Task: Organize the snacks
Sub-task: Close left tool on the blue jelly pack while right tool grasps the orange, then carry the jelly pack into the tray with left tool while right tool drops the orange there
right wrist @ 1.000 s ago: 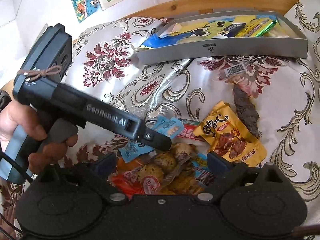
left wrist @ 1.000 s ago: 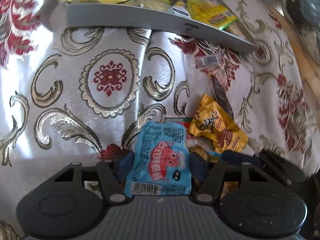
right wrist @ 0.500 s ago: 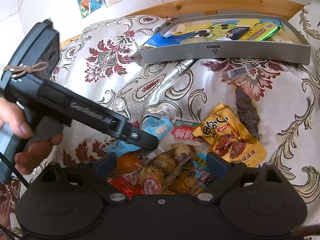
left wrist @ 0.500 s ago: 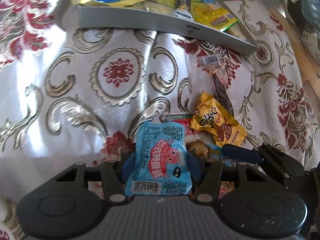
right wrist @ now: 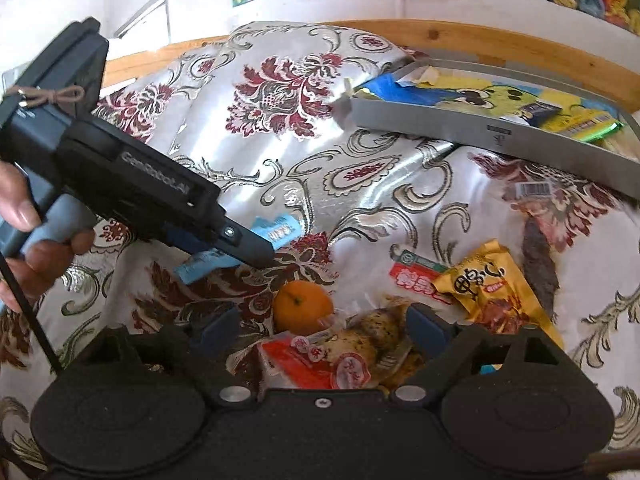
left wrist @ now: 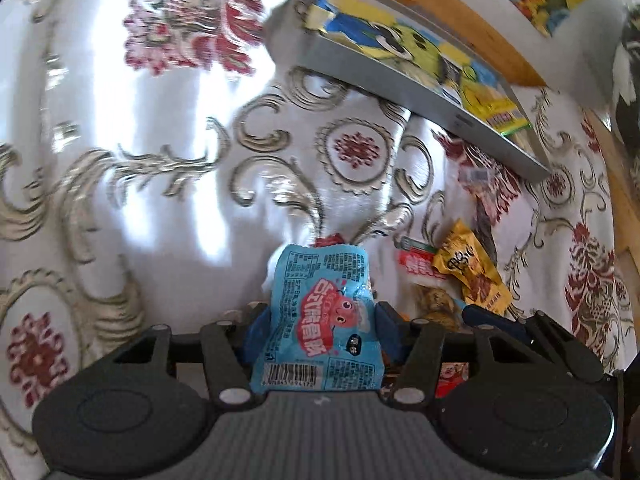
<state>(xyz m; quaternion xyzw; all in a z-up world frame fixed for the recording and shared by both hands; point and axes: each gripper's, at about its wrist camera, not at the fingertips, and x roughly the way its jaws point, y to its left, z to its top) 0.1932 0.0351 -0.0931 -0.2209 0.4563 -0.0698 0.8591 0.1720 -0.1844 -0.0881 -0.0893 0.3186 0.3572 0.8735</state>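
Note:
My left gripper (left wrist: 320,330) is shut on a blue snack packet (left wrist: 320,312) with a red cartoon print, held above the patterned cloth. In the right wrist view, a hand holds that left gripper (right wrist: 256,246) at the left, with the blue packet (right wrist: 276,232) sticking out of its jaws. My right gripper (right wrist: 320,328) stands open over a pile of snacks: an orange (right wrist: 304,306) and a clear packet of brown pieces (right wrist: 368,338) lie between its fingers. A grey tray (right wrist: 492,134) with flat packets inside sits at the far right.
A yellow packet (right wrist: 492,292), a red-and-white packet (right wrist: 414,278) and a dark jerky strip (right wrist: 538,256) lie right of the pile. The silver, red-flowered cloth (left wrist: 160,168) covers the surface. A wooden edge (right wrist: 480,40) and a wall with posters run behind the tray.
The left gripper has risen and drawn back to the left with the blue packet, away from the pile. The orange now shows. The right gripper stays open over the pile.

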